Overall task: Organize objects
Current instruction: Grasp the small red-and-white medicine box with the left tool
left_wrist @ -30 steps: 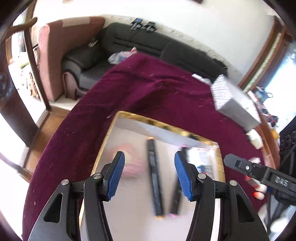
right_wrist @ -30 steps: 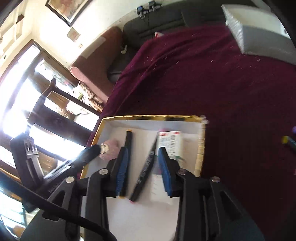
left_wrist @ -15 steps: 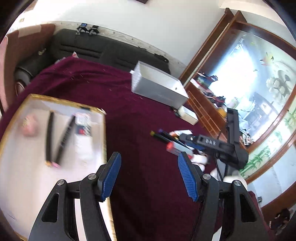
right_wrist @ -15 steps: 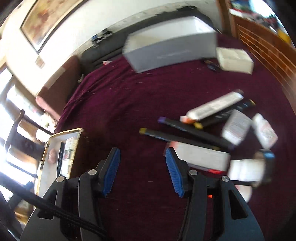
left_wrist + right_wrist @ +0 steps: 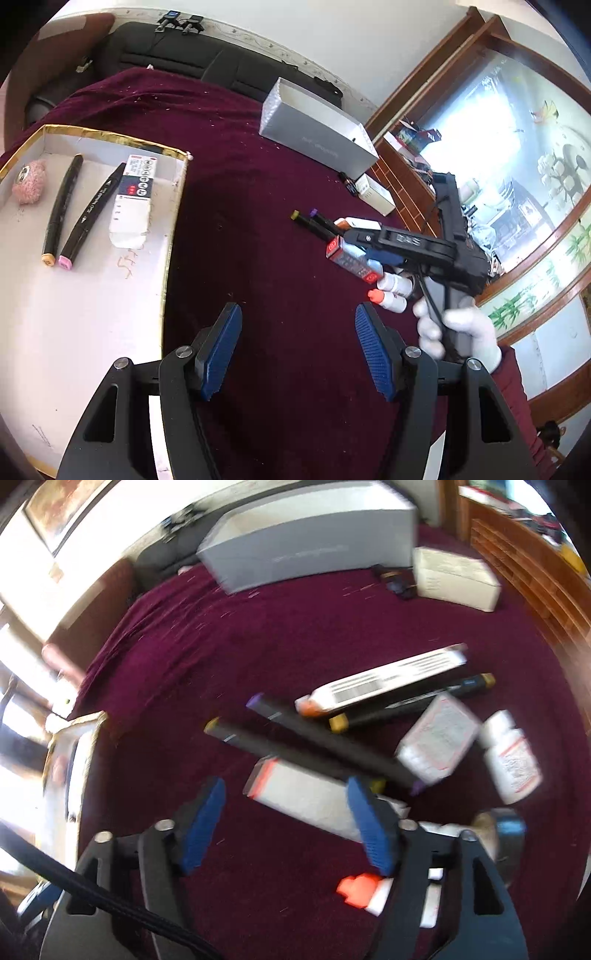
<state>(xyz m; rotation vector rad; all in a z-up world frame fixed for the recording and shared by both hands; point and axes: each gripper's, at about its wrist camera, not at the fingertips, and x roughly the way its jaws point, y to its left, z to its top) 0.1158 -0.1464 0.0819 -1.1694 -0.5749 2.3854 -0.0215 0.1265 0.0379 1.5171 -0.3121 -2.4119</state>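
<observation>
A gold-rimmed white tray [image 5: 173, 206] lies at the left and holds two black markers [image 5: 61, 206], a white box [image 5: 133, 199] and a pink ball [image 5: 27, 181]. My left gripper [image 5: 297, 350] is open and empty over the maroon cloth. My right gripper [image 5: 286, 823] is open above a pile of loose items: black markers [image 5: 317, 742], a white red-edged box [image 5: 303, 797], a long white box [image 5: 384, 683], a white bottle [image 5: 511, 760]. In the left wrist view the right gripper [image 5: 364, 249] hovers over that pile.
A large grey box [image 5: 317, 129] and a small cream box [image 5: 454, 579] stand at the far side of the table. A black sofa [image 5: 184, 55] is behind. A wooden cabinet [image 5: 524, 576] borders the right edge.
Both grippers swung right, away from the tray. The right gripper came down close over the pile of loose items. The left gripper stays open over bare cloth.
</observation>
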